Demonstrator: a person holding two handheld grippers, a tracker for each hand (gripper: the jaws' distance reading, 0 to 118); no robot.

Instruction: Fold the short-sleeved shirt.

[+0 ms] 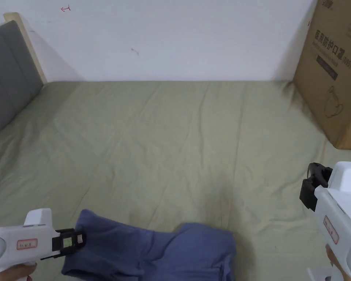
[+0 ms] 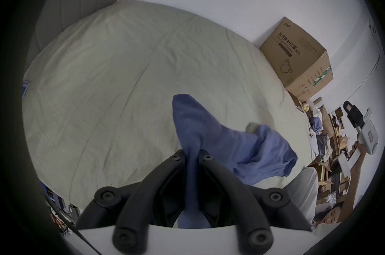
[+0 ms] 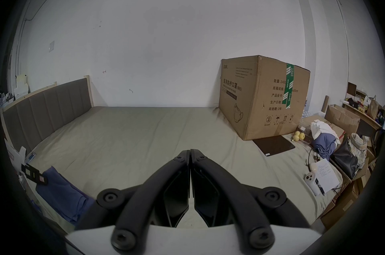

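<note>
The left gripper (image 2: 192, 155) is pinching a fold of the blue shirt (image 2: 227, 145) between both jaws, the cloth running up through them. The rest of the shirt is lying bunched at the near edge of the green bed sheet (image 1: 163, 146). The right gripper (image 3: 190, 152), jaws pressed together on nothing, is hovering near the cardboard box (image 1: 335, 73).

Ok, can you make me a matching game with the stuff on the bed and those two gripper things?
Things:
1. blue shirt
2. cardboard box
3. left gripper
4. right gripper

States:
A. shut, holding nothing
B. stands at the far right of the bed, by the wall
C. shut on cloth
D. lies crumpled at the near edge of the bed

Pairs: 1-D, 2-B, 3-C, 4-A
</note>
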